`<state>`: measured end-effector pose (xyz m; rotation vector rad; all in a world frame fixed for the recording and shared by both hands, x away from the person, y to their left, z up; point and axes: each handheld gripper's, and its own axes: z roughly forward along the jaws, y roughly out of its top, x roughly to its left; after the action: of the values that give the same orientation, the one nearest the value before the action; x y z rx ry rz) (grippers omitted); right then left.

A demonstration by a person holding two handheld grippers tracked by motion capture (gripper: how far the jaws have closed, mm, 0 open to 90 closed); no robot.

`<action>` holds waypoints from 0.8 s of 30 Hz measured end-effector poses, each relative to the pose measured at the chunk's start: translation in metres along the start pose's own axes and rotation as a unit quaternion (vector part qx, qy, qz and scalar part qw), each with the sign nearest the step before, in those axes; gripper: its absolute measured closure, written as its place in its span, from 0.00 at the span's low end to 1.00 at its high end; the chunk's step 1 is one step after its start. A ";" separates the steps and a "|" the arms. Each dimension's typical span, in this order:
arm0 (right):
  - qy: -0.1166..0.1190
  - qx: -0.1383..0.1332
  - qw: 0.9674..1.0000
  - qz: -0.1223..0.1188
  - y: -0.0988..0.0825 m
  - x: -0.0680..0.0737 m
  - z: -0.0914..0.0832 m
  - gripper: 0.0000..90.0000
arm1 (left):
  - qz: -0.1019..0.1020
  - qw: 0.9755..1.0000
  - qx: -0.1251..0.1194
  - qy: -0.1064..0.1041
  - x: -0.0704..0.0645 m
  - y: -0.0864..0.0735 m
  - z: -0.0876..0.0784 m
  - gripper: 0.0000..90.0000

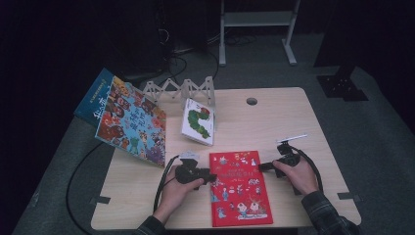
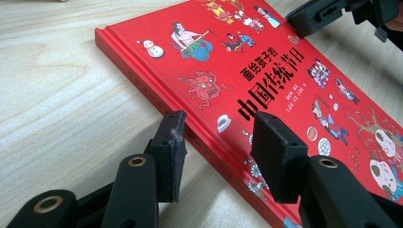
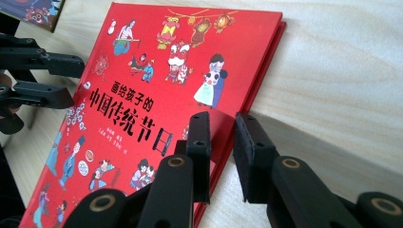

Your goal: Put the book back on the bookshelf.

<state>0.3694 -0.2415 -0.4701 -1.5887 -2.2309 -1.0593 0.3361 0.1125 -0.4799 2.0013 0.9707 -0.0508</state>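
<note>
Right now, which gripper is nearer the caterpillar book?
Left. The left gripper sits at the red book's left edge, below the caterpillar book; the right gripper is across at the opposite edge.

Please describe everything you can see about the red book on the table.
The red book is a closed hardcover lying flat on the wooden table, front cover up. The glossy cover carries black Chinese title characters and small cartoon figures. The left gripper straddles its spine edge, one jaw over the table, one over the cover. The right gripper straddles the opposite edge. Neither visibly presses it.
</note>
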 end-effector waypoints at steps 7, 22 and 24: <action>0.003 0.011 1.000 0.019 0.000 0.000 -0.001 0.84 | 0.001 1.000 -0.002 0.000 0.000 0.000 0.000 0.61; 0.012 0.015 0.999 0.030 0.010 -0.005 0.000 0.84 | 0.001 1.000 -0.003 -0.002 0.001 0.000 0.000 0.61; 0.014 0.013 0.999 0.035 0.013 -0.006 0.001 0.83 | 0.001 1.000 -0.003 -0.002 0.001 0.000 0.000 0.61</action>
<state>0.3832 -0.2434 -0.4684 -1.6195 -2.1454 -1.0220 0.3367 0.1132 -0.4807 1.9966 0.9643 -0.0516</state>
